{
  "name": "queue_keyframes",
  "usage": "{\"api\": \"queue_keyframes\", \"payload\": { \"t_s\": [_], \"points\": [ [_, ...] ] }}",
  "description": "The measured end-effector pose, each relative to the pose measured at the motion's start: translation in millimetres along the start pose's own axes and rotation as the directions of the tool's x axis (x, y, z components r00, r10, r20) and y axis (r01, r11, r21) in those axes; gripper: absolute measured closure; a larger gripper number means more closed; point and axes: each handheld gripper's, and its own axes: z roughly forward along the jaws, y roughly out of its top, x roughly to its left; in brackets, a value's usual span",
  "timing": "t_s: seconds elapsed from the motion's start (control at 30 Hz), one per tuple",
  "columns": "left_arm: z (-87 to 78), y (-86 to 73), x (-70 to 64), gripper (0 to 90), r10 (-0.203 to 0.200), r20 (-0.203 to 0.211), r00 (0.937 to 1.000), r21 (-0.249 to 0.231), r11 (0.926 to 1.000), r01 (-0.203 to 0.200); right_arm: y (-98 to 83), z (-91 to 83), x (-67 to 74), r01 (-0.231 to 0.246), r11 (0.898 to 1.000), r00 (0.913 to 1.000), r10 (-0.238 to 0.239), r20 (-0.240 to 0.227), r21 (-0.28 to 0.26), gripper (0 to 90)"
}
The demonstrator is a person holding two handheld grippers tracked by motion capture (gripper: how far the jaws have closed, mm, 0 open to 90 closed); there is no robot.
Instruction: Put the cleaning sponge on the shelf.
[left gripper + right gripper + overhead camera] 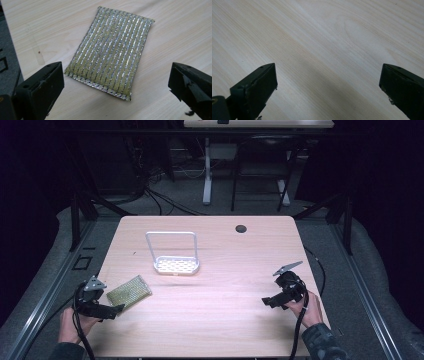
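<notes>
- On my left, the left gripper [117,308] sits low at the near-left corner of the table [220,330], its jaws spread wide with nothing between the pads.
- Just ahead of it lies the scouring pad [129,291], flat on the wood, green-gold with shiny stripes. From the left gripper view, the pad [111,61] has its near short edge between the two jaws but a little beyond them, apart from both.
- I judge this to be the approach step: I'm lined up on the pad and have not yet taken hold of it.
- The next move, as I see it, calls for easing forward and down until the pads straddle that near edge, then closing. The pad is thin and lies flat, so I'd need to come in low or catch the edge to get a bite.
- Further along, near the middle of the table, stands a small white rack [175,264] with a tall wire handle and a holed tray, well apart from the pad; it looks the likely place for it.
- On my right, the right gripper [272,301] rests near the table's right edge, jaws wide apart over bare wood, holding nothing.
</notes>
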Motion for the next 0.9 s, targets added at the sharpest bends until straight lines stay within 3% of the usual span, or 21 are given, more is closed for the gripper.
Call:
{"api": "queue_keyframes", "payload": {
  "t_s": [0.13, 0.43, 0.53, 0.6, 0.9],
  "points": [
    [1.9, 0.9, -1.3, 0.2, 0.027, 0.022, 0.9994, 0.008, 0.9996, -0.027, 0.9, 0.8, 2.0, 0.016, 1.000, 0.9999, -0.016, 0.002, 0.004, 0.7],
    [2.9, 7.5, -2.6, 0.0, 0.047, 0.020, 0.9987, 0.005, 0.9989, -0.047, 0.9, 1.6, 3.3, 0.020, 1.000, 0.9998, -0.020, 0.000, 0.006, 0.0],
    [4.5, 10.5, -0.5, 0.0, 0.059, 0.021, 0.9980, 0.001, 0.9982, -0.059, 1.7, 1.8, 4.8, 0.041, 0.999, 0.9992, -0.041, -0.002, 0.007, 0.0],
    [7.4, 13.2, 3.5, 0.0, 0.060, 0.043, 0.9972, -0.005, 0.9982, -0.060, 2.3, 2.8, 5.7, 0.041, 0.999, 0.9991, -0.041, -0.012, 0.009, 0.0],
    [27.4, 16.7, 7.4, 0.0, 0.071, 0.063, 0.9955, 0.033, 0.9968, -0.073, 3.9, 6.6, 7.8, 0.055, 0.998, 0.9981, -0.054, -0.030, 0.031, 0.0]
  ]
}}
